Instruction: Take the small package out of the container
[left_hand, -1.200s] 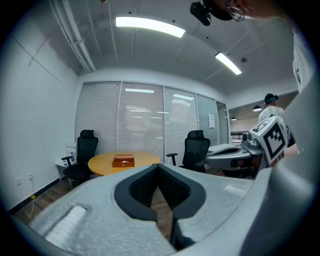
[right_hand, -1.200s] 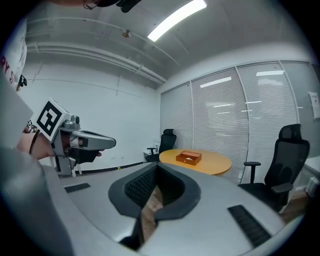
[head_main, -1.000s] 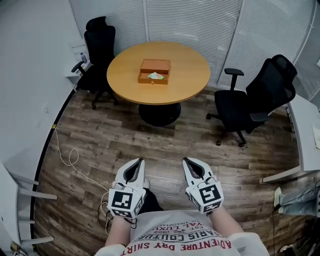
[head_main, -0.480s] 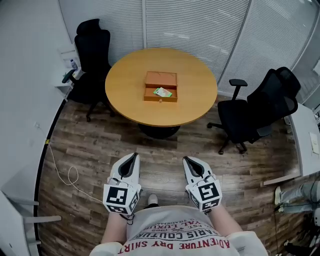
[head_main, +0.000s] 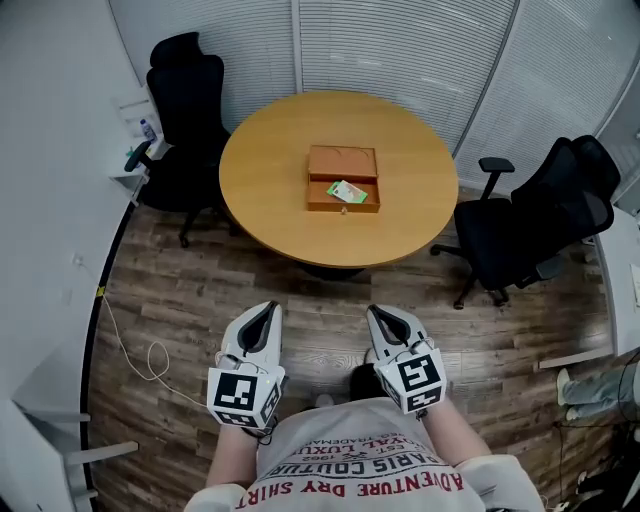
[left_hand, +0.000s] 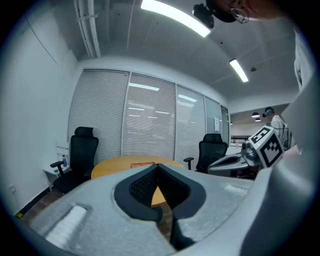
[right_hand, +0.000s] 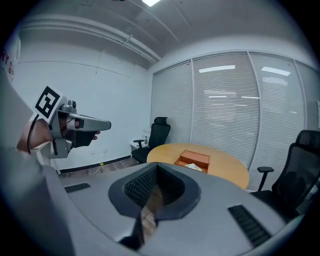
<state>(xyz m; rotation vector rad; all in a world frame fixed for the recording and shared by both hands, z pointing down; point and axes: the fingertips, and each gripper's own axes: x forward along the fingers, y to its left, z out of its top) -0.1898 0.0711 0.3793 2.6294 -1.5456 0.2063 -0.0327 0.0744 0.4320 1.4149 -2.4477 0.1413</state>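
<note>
A wooden box (head_main: 343, 165) stands in the middle of a round wooden table (head_main: 270, 170), well ahead of me. Its open front compartment holds a small green and white package (head_main: 347, 191). The right gripper view shows the box (right_hand: 196, 158) and the package (right_hand: 194, 168) at a distance. Both grippers are held low in front of my body, over the floor and far from the table. My left gripper (head_main: 270, 308) (left_hand: 158, 166) is shut and empty. My right gripper (head_main: 378, 312) (right_hand: 156, 166) is shut and empty too.
One black office chair (head_main: 185, 100) stands behind the table at the left, another (head_main: 540, 220) at its right. A white cable (head_main: 150, 360) lies on the wood floor at the left. A white desk edge (head_main: 625, 290) is at the far right. Blinds line the back wall.
The table and box have shifted right and a little lower in the head view as I move. Both grippers stay shut in front of my body.
</note>
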